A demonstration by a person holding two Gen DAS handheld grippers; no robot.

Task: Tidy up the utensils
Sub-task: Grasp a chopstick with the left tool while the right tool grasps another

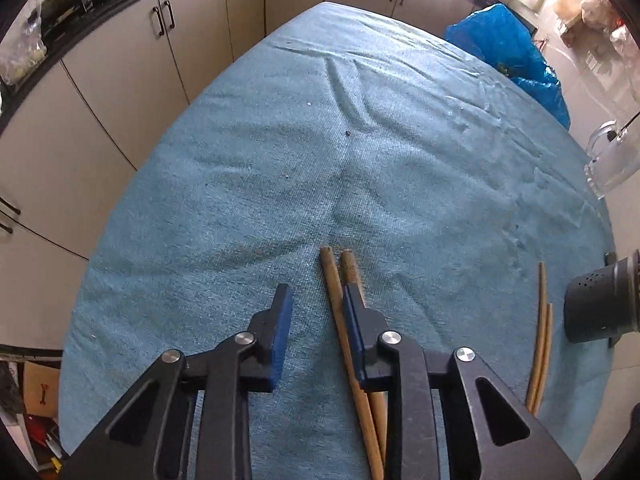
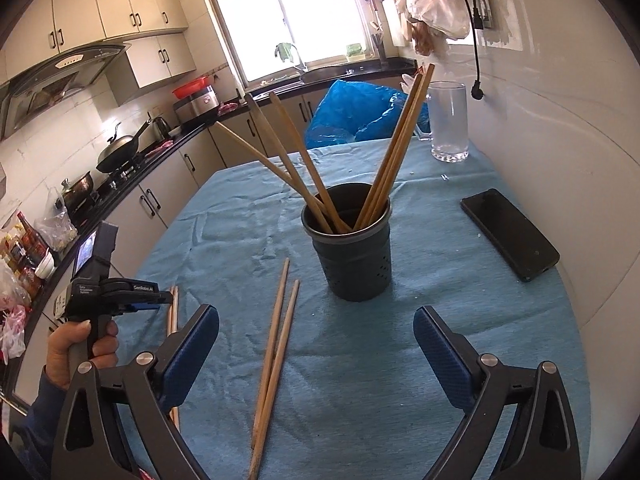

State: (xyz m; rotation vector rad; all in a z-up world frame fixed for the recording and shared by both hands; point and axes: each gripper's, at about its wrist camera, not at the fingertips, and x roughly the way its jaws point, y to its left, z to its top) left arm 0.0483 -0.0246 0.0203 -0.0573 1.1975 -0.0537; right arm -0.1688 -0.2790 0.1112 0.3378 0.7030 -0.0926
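Loose chopstick pair (image 2: pixel 276 364): two wooden chopsticks lying flat on the blue tablecloth (image 2: pixel 360 380), side by side and touching along most of their length. The long axis runs from the camera's near edge toward the dark holder (image 2: pixel 352 256), leaning slightly right, far tips pointing at the holder's left side.

Second pair (image 1: pixel 340 308): two wooden chopsticks flat on the cloth, well left of the holder. Seen from the left wrist, they point away from the camera, ends close together.

Chopsticks in holder: about six, standing tilted. Three (image 2: pixel 280 160) lean left, a bundle of about three (image 2: pixel 400 152) leans right.

Holder: one dark perforated cup, upright, near the cloth's middle.

Left gripper (image 1: pixel 316 300): fingers partly apart, holding nothing. The second pair lies along the inner face of its right finger; the gap itself is bare cloth. A hand (image 2: pixel 76 344) grips its handle.

Right gripper (image 2: pixel 316 324): spread wide, holding nothing, in front of the holder. The loose pair lies between its fingers, nearer the left one.

Beyond the holder: one clear glass mug (image 2: pixel 448 120), one blue plastic bag (image 2: pixel 360 112).

Right of the holder: one black phone (image 2: pixel 510 232), lying flat.
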